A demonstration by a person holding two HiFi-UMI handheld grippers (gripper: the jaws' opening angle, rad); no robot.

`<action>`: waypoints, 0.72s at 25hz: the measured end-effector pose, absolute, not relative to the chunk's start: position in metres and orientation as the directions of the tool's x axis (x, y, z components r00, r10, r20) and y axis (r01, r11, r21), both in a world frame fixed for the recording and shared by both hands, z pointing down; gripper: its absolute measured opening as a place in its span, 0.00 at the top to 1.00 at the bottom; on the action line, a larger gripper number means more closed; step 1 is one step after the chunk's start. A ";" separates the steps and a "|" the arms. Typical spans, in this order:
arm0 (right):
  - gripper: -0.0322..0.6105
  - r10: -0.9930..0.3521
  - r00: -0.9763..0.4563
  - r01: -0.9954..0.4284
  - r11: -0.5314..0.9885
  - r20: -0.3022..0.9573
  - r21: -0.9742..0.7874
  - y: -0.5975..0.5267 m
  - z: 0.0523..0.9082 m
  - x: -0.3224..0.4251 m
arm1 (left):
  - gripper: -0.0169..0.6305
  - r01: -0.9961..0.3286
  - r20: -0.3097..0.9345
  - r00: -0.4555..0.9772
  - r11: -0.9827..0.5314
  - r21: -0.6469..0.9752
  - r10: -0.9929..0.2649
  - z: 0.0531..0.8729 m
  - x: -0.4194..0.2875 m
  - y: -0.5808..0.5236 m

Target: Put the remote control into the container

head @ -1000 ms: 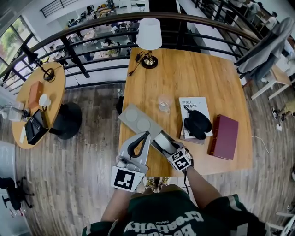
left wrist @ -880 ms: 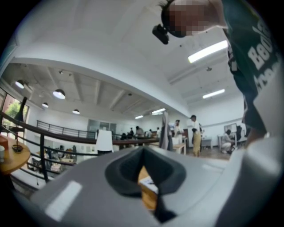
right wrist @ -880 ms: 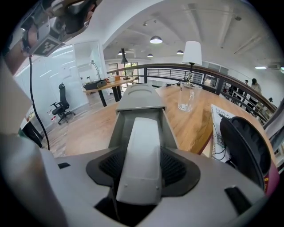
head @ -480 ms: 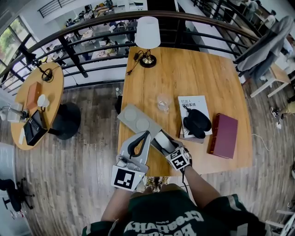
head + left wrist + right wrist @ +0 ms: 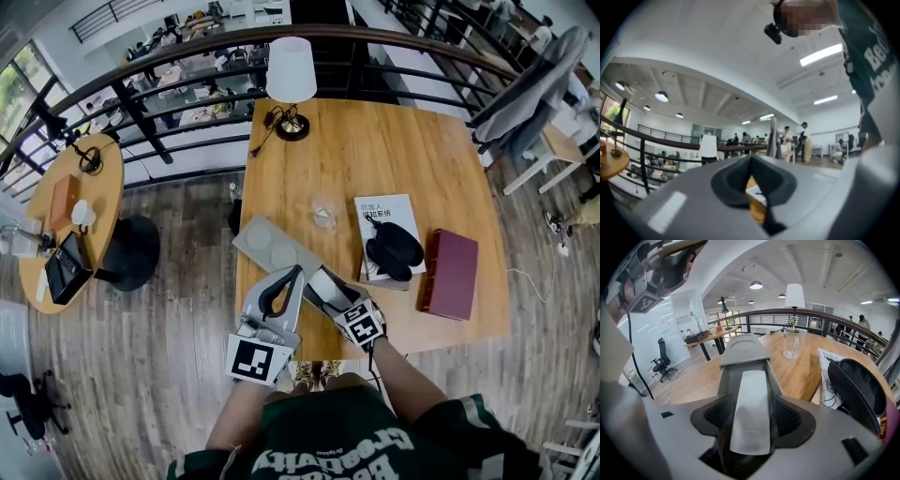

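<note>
The white remote control (image 5: 750, 406) lies lengthwise between the jaws of my right gripper (image 5: 750, 420), which is shut on it. Its far end points into the open trough of the grey container (image 5: 743, 350). In the head view the container (image 5: 272, 246) lies at an angle near the table's left front part, and the right gripper (image 5: 325, 283) holds the remote (image 5: 330, 281) at the container's near end. My left gripper (image 5: 298, 272) hovers just left of it with its fingertips together, holding nothing. Beyond the left gripper (image 5: 752, 187) only a strip of wood shows in its own view.
A glass (image 5: 325, 212) stands behind the container. A white book with a black headset (image 5: 394, 246) on it and a red book (image 5: 452, 274) lie to the right. A lamp (image 5: 290, 75) stands at the table's far edge by the railing. A round side table (image 5: 75, 216) stands to the left.
The head camera has shifted a little, so the scene sits slightly further left. Both grippers and the remote keep nearly the same place by the container.
</note>
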State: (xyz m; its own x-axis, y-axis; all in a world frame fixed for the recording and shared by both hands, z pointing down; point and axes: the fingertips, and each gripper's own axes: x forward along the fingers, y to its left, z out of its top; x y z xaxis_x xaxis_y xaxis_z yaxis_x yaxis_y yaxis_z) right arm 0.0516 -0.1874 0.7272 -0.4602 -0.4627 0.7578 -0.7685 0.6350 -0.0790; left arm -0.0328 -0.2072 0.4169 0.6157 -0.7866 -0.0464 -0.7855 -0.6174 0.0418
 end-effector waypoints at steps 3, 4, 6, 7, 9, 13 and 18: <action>0.53 -0.484 -0.466 -0.784 0.615 0.740 -0.092 -0.189 0.716 0.049 | 0.98 -0.781 -0.056 0.622 -0.624 0.034 -0.781 0.414 -0.028 -0.210; 0.53 -0.493 -0.466 -0.788 0.609 0.735 -0.090 -0.190 0.712 0.049 | 0.98 -0.777 -0.056 0.627 -0.629 0.027 -0.777 0.413 -0.025 -0.210; 0.53 -0.513 -0.462 -0.798 0.596 0.723 -0.087 -0.192 0.703 0.052 | 0.98 -0.771 -0.053 0.635 -0.637 0.018 -0.771 0.414 -0.021 -0.210; 0.53 -0.522 -0.463 -0.805 0.586 0.716 -0.094 -0.195 0.698 0.054 | 0.98 -0.770 -0.054 0.636 -0.638 0.018 -0.770 0.413 -0.020 -0.210; 0.53 -0.542 -0.473 -0.815 0.569 0.695 -0.111 -0.201 0.686 0.054 | 0.98 -0.769 -0.048 0.638 -0.639 0.007 -0.768 0.415 -0.020 -0.211; 0.53 -0.597 -0.493 -0.822 0.559 0.633 -0.113 -0.208 0.650 0.050 | 0.98 -0.767 -0.041 0.642 -0.642 -0.019 -0.766 0.415 -0.020 -0.210; 0.53 -0.665 -0.529 -0.814 0.574 0.528 -0.092 -0.209 0.592 0.045 | 0.98 -0.762 -0.062 0.647 -0.647 -0.028 -0.760 0.400 -0.020 -0.205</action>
State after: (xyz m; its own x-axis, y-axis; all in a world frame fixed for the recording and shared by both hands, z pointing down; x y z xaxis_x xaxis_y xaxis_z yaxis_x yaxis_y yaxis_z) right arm 0.0451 -0.2087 0.5922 -0.5288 -0.6647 0.5277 -0.8137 0.5739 -0.0925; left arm -0.0199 -0.2051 0.3996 0.6475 -0.7596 -0.0617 -0.7619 -0.6471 -0.0280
